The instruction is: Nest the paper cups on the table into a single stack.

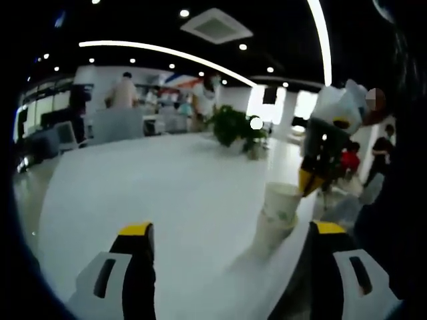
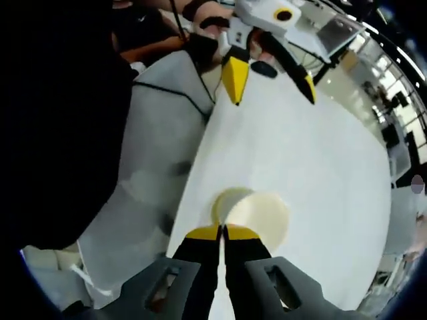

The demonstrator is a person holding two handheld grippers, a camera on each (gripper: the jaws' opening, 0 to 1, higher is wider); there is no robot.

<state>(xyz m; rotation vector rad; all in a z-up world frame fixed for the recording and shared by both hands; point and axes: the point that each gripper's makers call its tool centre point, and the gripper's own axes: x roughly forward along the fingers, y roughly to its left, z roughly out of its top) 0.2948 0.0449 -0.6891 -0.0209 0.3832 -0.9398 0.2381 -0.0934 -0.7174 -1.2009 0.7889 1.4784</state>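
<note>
Right gripper (image 2: 222, 231) points down at lower centre, jaws pinched on the paper cups (image 2: 257, 217) rim. Left gripper (image 1: 230, 233) hovers level at the bottom, jaws wide apart.

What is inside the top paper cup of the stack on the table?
The right gripper, shut on the rim, covers part of the top paper cup. The visible interior looks empty; its bottom cannot be seen clearly.

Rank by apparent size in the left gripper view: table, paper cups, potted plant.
1. table, by far the largest.
2. paper cups.
3. potted plant, about equal to the cups; it stands farther off, so real size is unsure.
</note>
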